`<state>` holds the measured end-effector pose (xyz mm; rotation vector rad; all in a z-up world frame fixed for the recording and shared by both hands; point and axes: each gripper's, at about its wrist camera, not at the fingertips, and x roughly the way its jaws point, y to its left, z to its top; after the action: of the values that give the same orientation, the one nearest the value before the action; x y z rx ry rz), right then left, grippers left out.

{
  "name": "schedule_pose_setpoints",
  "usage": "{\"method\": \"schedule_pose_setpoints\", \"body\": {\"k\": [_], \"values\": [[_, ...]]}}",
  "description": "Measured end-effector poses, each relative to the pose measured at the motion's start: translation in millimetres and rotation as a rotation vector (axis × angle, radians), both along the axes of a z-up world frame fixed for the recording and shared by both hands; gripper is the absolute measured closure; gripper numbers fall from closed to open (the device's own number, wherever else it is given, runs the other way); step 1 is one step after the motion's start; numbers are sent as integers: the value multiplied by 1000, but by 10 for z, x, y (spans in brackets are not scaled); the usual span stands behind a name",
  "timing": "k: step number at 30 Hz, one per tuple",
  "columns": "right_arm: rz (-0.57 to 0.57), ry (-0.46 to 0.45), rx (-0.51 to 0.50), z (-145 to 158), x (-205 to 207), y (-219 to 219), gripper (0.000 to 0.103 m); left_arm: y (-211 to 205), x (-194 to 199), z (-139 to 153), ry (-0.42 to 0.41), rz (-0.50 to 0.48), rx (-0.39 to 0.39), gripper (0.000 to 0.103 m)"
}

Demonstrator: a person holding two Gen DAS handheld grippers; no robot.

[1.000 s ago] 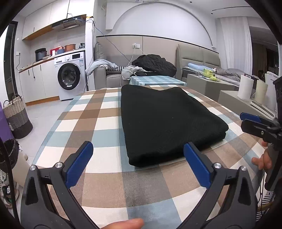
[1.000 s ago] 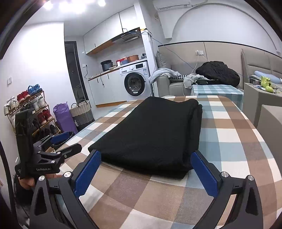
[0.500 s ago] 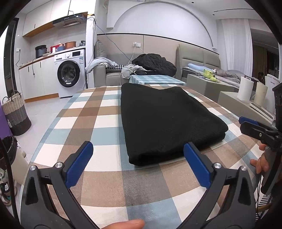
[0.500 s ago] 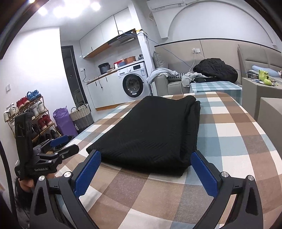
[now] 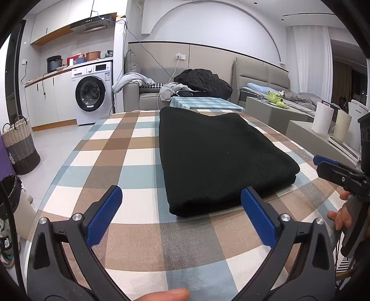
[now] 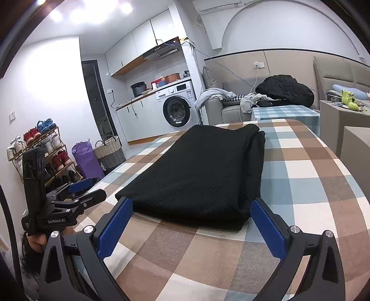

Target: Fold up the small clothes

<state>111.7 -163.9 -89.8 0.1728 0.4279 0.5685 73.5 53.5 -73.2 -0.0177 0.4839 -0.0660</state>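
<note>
The one piece of writing that reads clearly is "GenRobot.AI", printed in white on the black body of the left gripper [image 6: 86, 188] as the right wrist camera sees it; the washing machine [image 5: 92, 93] carries a small panel and a sticker, but their text is too small to make out. A folded black garment [image 5: 219, 157] lies flat on the counter [image 5: 129, 148], which is covered by a checked cloth in brown, pale blue and cream; the garment runs lengthwise away from both cameras, its near folded edge just ahead of the blue pads. The left gripper [image 5: 181, 215] hovers over the near end of the counter with its jaws spread wide and nothing between them, and the right gripper [image 6: 190, 221] is likewise released, its jaws apart and empty, close to the garment's near edge. In the left wrist view the right gripper [image 5: 333, 167] shows at the right edge, held by a hand [image 5: 341, 214]. Beyond the counter stand a grey sofa [image 5: 143, 97] heaped with clothes and a black jacket [image 5: 203, 82], a second small table under a blue checked cloth [image 5: 205, 104], a woven basket [image 5: 19, 144], white cabinets and a range hood [image 5: 94, 22]. The right wrist view adds a shoe rack [image 6: 44, 150] and a purple bag [image 6: 85, 157].
</note>
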Motion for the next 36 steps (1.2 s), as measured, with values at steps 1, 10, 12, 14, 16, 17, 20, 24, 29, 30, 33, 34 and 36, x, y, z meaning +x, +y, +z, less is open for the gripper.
{"method": "schedule_pose_setpoints", "body": {"k": [1, 10, 12, 14, 16, 17, 20, 24, 29, 30, 33, 34, 36], "values": [[0, 0, -1, 1, -3, 2, 0, 4, 4, -1, 1, -1, -2, 1], [2, 3, 3, 0, 2, 8, 0, 17, 8, 0, 2, -1, -2, 1], [1, 2, 3, 0, 5, 5, 0, 26, 15, -5, 1, 0, 0, 1], [1, 3, 5, -3, 2, 4, 0, 22, 16, -5, 2, 0, -1, 1], [2, 3, 6, -4, -6, 15, 0, 27, 13, -2, 2, 0, 0, 1], [1, 4, 5, -5, -5, 12, 0, 29, 14, -5, 2, -1, 0, 1], [1, 3, 5, -3, -11, 10, 0, 29, 15, -6, 3, 1, 1, 1], [2, 3, 6, -4, -15, 15, 0, 25, 13, -3, 2, 1, 1, 1], [1, 4, 5, -2, -13, 12, 0, 30, 16, -5, 1, 2, 1, 1], [2, 3, 5, -2, -13, 11, 0, 34, 18, -10, 2, 2, 1, 1], [1, 4, 5, -2, -17, 18, 0, 31, 16, -6, 2, 1, 1, 1], [1, 4, 6, -3, -18, 17, 0, 32, 17, -8, 2, 2, 1, 1], [0, 3, 6, -2, -20, 18, 0, 31, 16, -6, 2, 2, 1, 1]]}}
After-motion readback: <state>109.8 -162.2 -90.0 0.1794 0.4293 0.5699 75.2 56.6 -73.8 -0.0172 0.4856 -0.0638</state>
